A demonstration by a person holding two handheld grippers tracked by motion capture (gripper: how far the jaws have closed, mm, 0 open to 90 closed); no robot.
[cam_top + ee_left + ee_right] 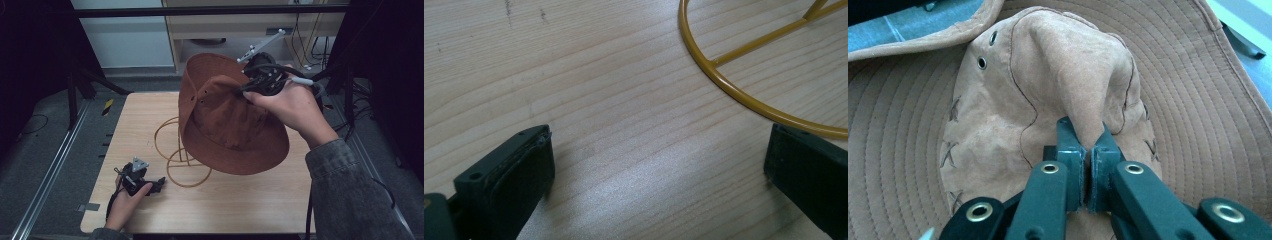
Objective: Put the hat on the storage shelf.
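A person works at a pale wooden desk [240,200] with a gripper in each hand. The right gripper [247,87] is raised above the far half of the desk and pinches a fold of cloth at the crown of a brown suede hat [225,120]. In the right gripper view its fingers [1070,150] are nearly closed, with the fold squeezed between them. The hat hangs in the air, tilted, its wide brim facing the camera in the high view and covering the upper part of a yellow wire stand [180,167]. The stand sits on the desk below the hat; its round base ring lies flat on the wood.

The hat's brim has rows of ringed stitching. The crown has small metal eyelets and cross-shaped stitches along its side. No brand, label or writing can be read on the hat, the stand or the grippers.

The left gripper [161,182] rests low at the near left part of the desk, beside the stand's base ring. In the left gripper view its fingers [514,175] are spread wide, holding nothing, with bare wood between them and the ring just past the right finger.
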